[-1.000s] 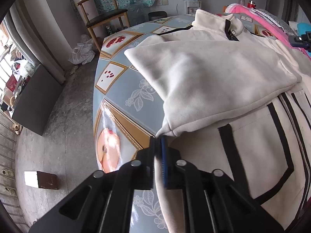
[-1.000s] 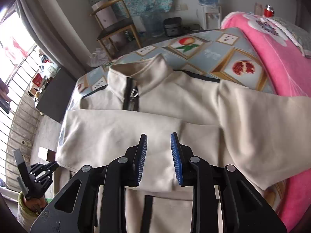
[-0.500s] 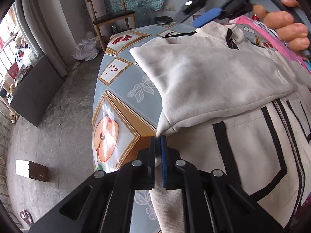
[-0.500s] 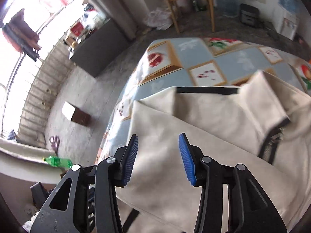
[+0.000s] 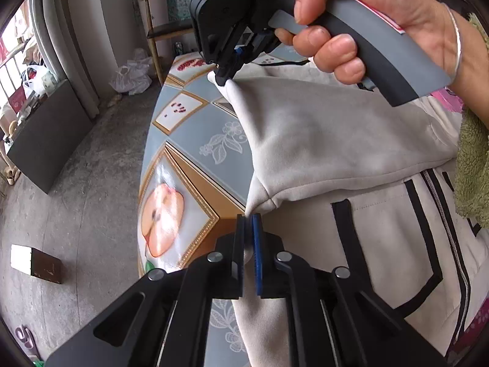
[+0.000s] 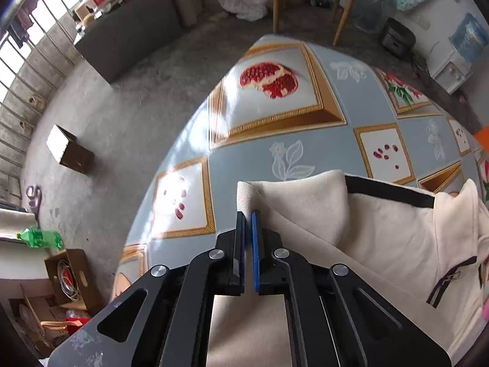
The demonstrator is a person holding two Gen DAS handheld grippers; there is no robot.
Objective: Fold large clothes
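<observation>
The cream fleece jacket with black trim (image 5: 351, 140) is spread on the table covered in a blue fruit-print cloth (image 5: 195, 140), along its left edge. A folded corner is clamped by the left gripper (image 5: 248, 223). The cuff corner is clamped by the right gripper (image 6: 247, 218), held in the right hand (image 5: 366, 21).

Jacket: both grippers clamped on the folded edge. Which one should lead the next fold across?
Probably right. The right gripper holds the far corner of the cream jacket lifted off the table, free to carry over. The left gripper pins the near corner low, a natural anchor.
</observation>
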